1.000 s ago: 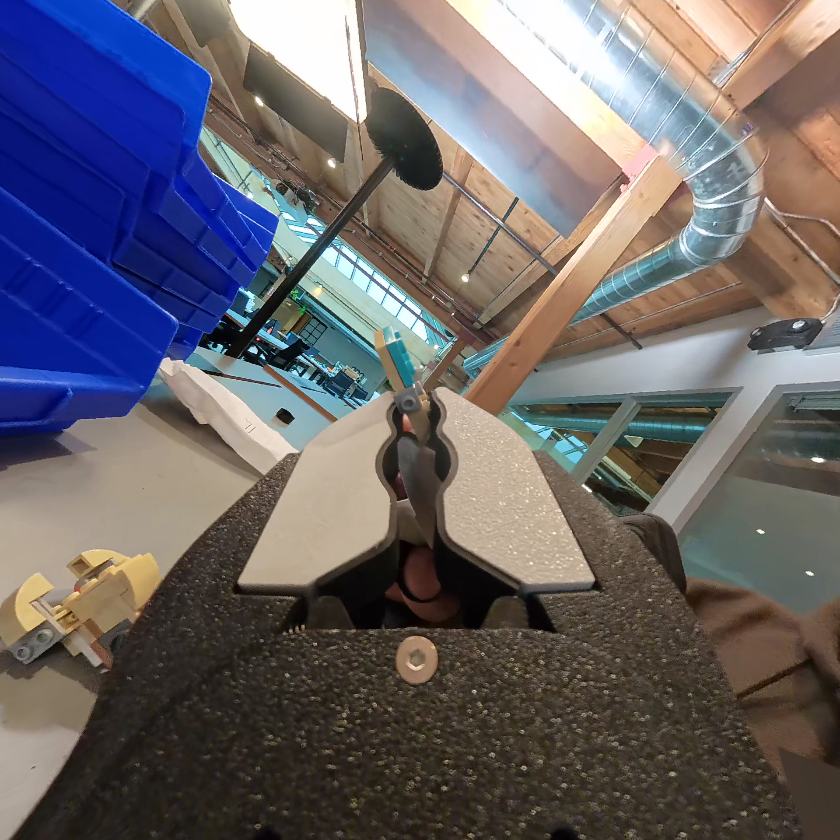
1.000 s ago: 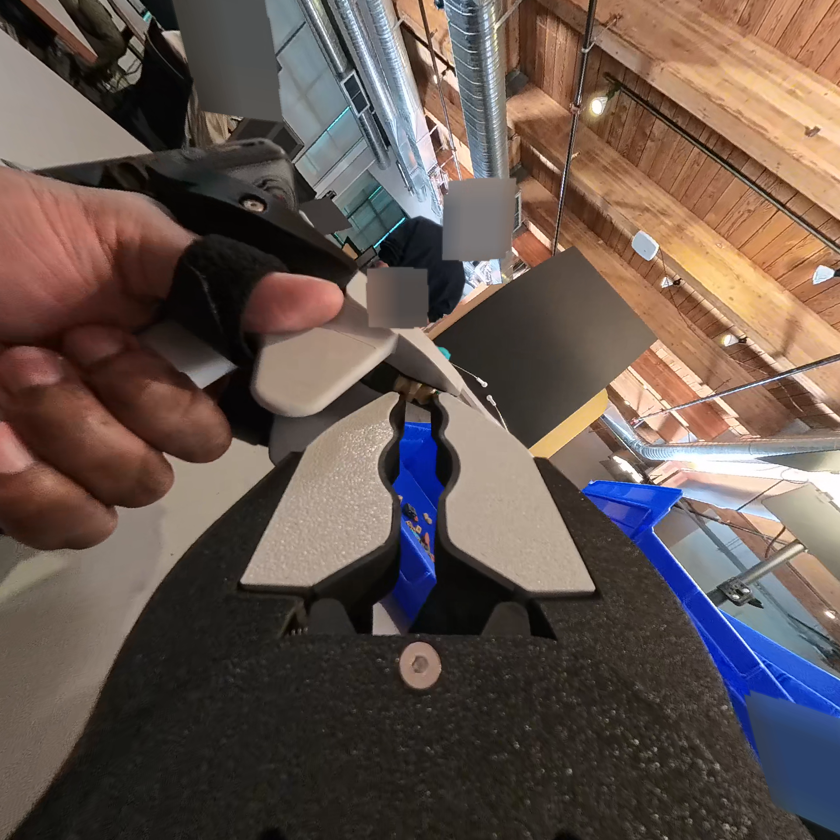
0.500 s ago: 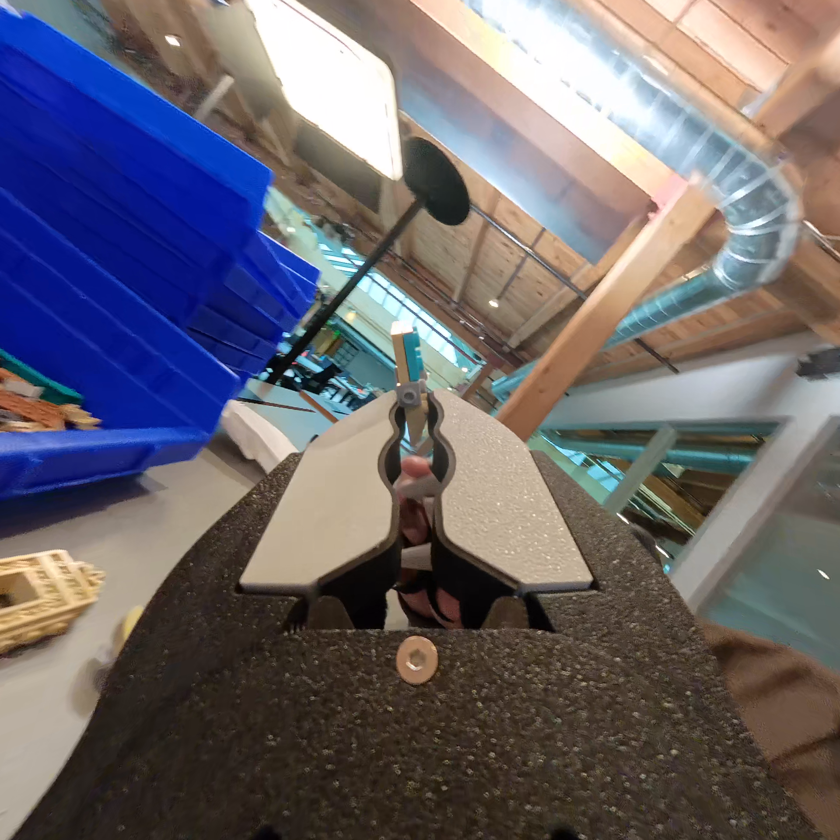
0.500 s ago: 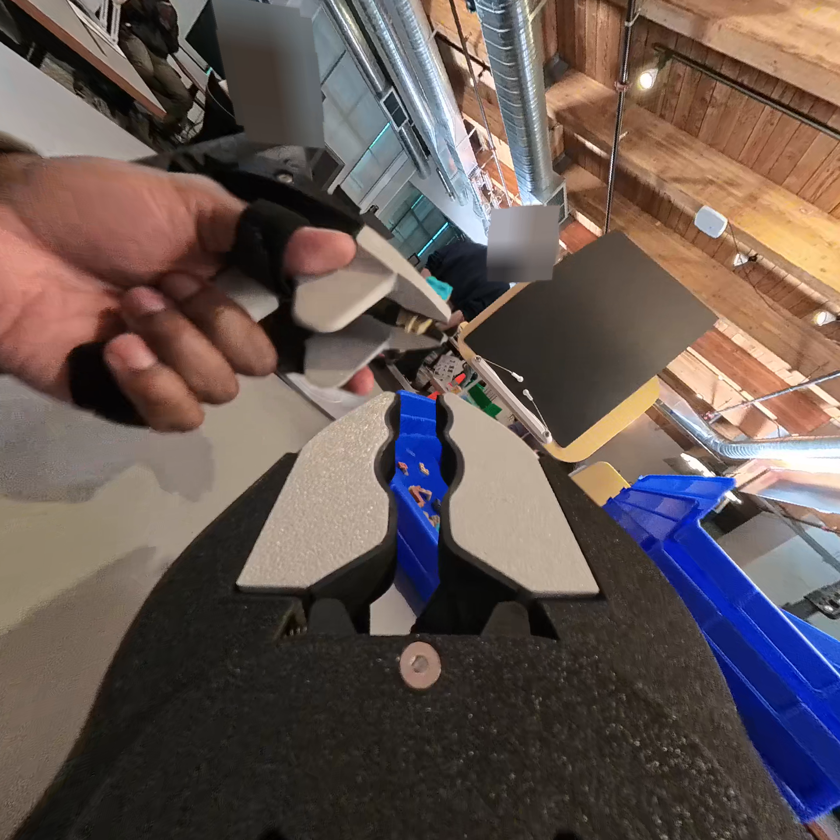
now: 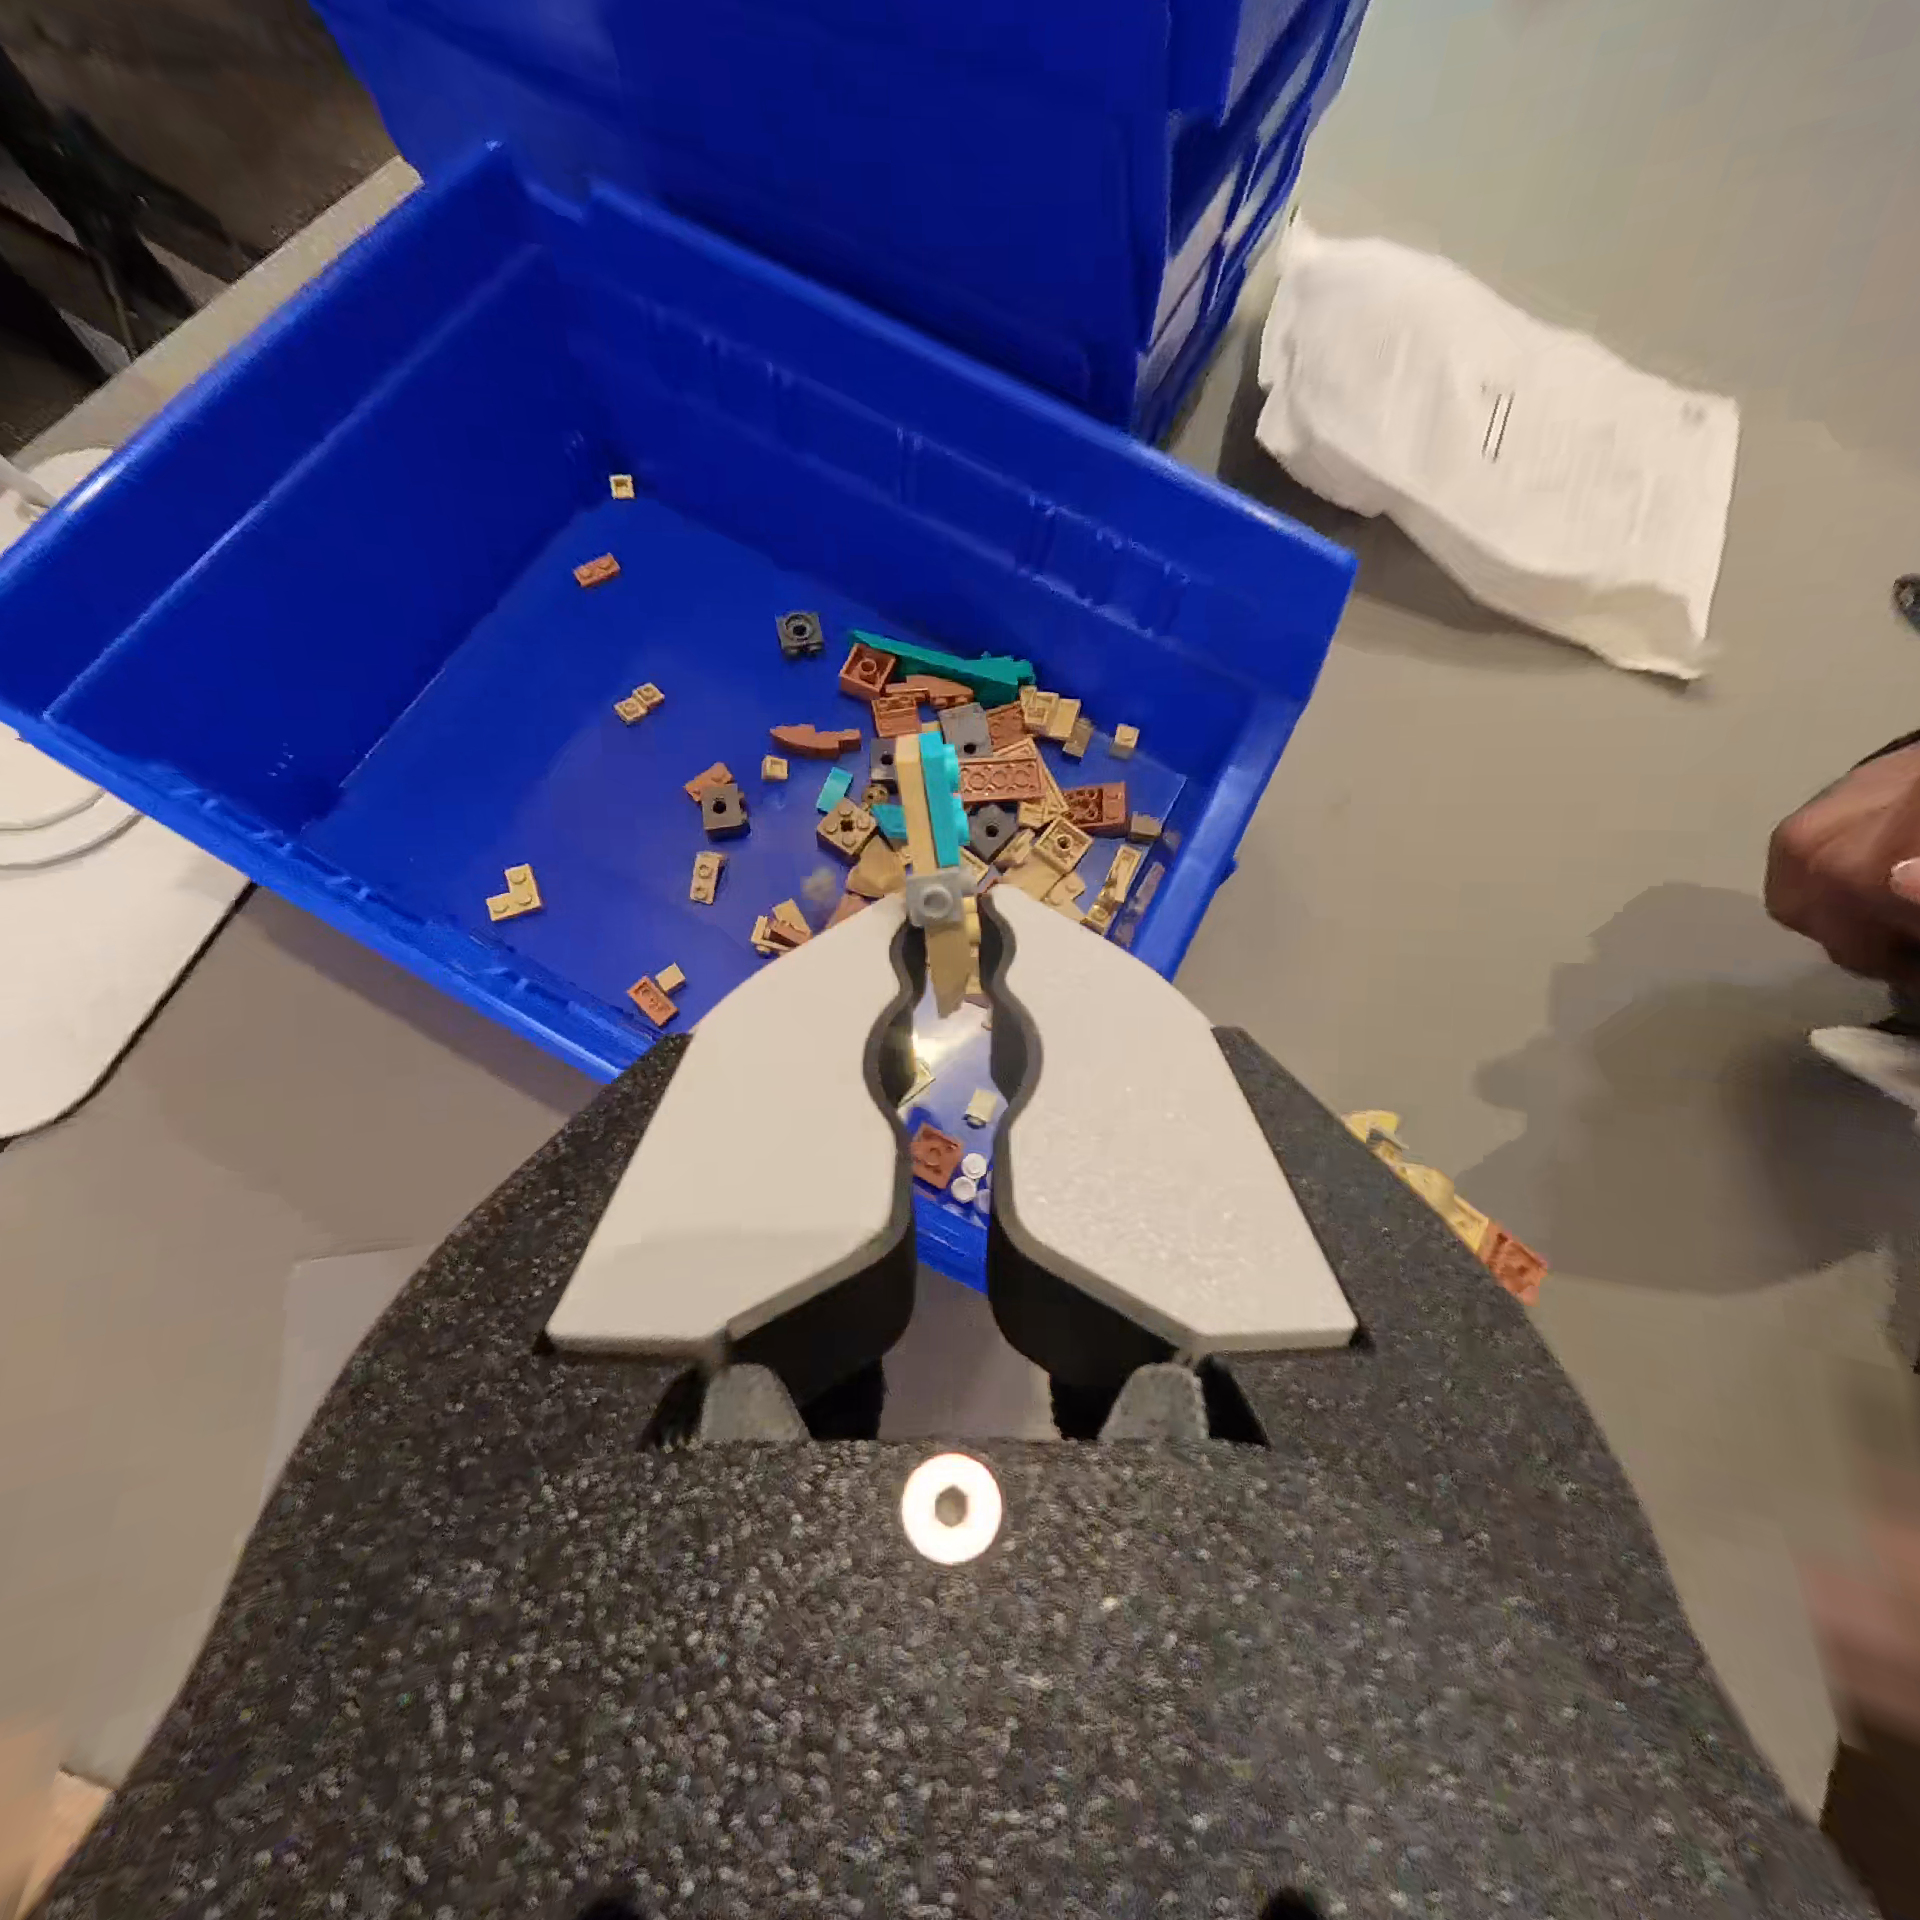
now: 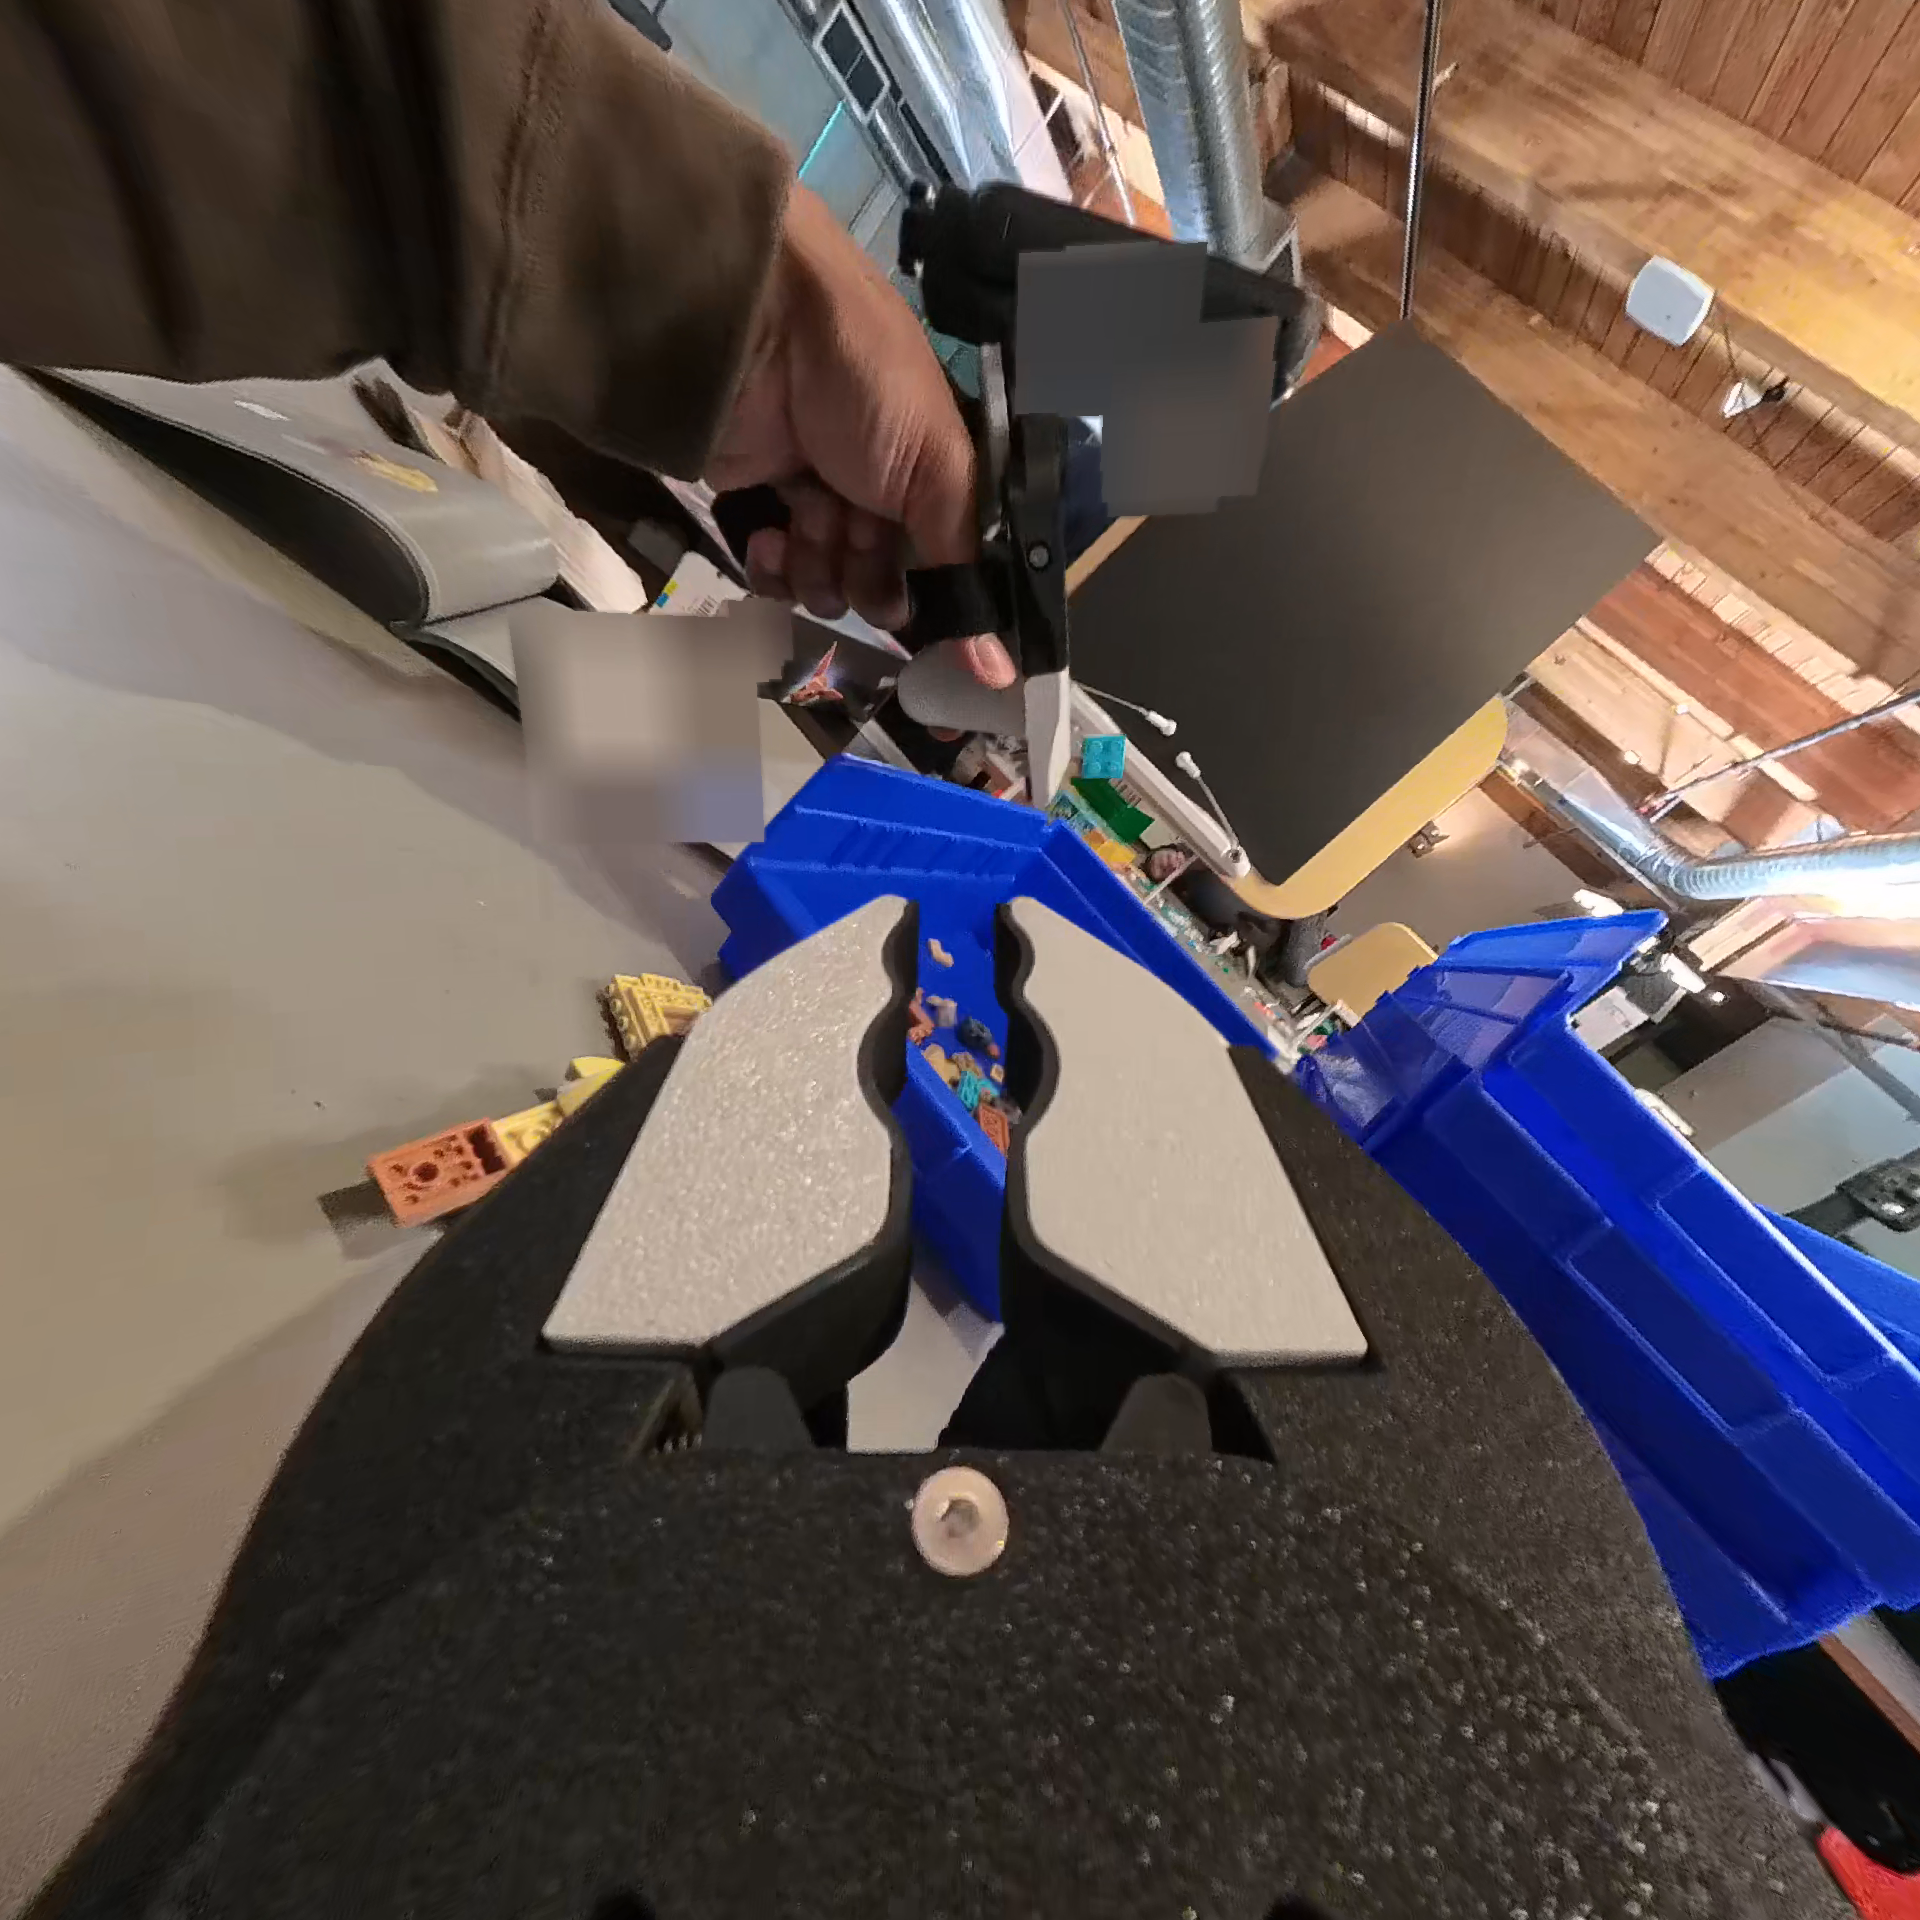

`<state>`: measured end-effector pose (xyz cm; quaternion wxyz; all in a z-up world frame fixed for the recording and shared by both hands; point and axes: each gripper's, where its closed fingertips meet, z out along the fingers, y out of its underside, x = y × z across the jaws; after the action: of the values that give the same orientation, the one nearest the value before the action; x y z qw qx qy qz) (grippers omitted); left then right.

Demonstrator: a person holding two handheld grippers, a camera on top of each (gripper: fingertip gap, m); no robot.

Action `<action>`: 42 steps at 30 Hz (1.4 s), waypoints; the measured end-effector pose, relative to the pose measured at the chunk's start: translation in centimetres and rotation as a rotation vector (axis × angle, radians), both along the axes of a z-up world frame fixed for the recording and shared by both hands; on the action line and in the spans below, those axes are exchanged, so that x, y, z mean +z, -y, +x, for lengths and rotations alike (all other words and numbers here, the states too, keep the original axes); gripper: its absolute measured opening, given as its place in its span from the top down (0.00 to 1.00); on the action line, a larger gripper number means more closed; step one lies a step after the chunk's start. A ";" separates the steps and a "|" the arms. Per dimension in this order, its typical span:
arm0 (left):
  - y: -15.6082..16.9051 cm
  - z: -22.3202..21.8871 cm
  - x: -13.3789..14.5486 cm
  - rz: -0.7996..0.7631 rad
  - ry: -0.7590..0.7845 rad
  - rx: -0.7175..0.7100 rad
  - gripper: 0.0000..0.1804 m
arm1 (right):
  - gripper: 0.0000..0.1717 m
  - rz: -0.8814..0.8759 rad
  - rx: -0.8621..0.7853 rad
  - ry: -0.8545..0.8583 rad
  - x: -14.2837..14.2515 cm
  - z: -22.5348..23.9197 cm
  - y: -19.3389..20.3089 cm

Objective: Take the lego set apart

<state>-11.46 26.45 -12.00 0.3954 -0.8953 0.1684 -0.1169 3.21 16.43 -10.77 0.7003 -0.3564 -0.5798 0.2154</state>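
here, brick piece [image 5: 932,821] clamped in left hand-held gripper [image 5: 943,909] (over bin [image 5: 1195,582])

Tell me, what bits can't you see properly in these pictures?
- Right wrist view: grey mosaic patches cover parts of the scene.
- Left wrist view: the other hand is cut off by the right edge.
- Left wrist view: the black gripper body hides the blue bin's near corner.
- Left wrist view: the white paper is blurred.
- Left wrist view: the lower end of the tan and teal brick piece sits between the fingers, partly hidden.
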 end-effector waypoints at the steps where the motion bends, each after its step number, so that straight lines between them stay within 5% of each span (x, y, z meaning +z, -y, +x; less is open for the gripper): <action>1: -0.1 0.1 -0.2 -0.002 -0.022 -0.015 0.95 | 0.92 -0.013 -0.005 0.010 -0.1 0.0 -0.3; 5: 0.2 1.5 -0.6 0.047 -0.117 -0.122 0.95 | 0.92 -0.049 -0.027 0.031 -0.1 -0.1 -1.6; 10: 0.8 2.7 1.9 0.374 -0.401 -0.201 0.95 | 0.90 -0.014 -0.018 0.052 1.8 -1.1 -3.5; 17: 1.6 1.5 4.1 0.669 -0.904 -0.039 0.95 | 0.85 0.374 -0.081 0.063 5.8 -6.3 -6.1; 22: 1.8 -0.2 3.6 0.721 -1.149 0.029 0.95 | 0.81 0.746 -0.136 0.175 3.9 -10.5 -7.5; 26: 2.0 -1.0 3.1 0.738 -1.348 0.022 0.95 | 0.79 0.846 -0.158 0.186 2.6 -12.0 -7.9; 33: 2.4 -0.4 2.7 0.754 -1.467 -0.047 0.95 | 0.80 0.908 -0.152 0.169 1.7 -11.8 -7.2; 42: 3.1 2.3 1.7 0.825 -1.381 -0.219 0.95 | 0.89 0.890 -0.048 0.173 1.1 -10.5 -6.4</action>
<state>-9.17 23.36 -10.27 0.4868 -0.5262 0.4907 0.4953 -7.30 22.82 -9.63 0.7390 -0.0508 -0.6641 -0.1016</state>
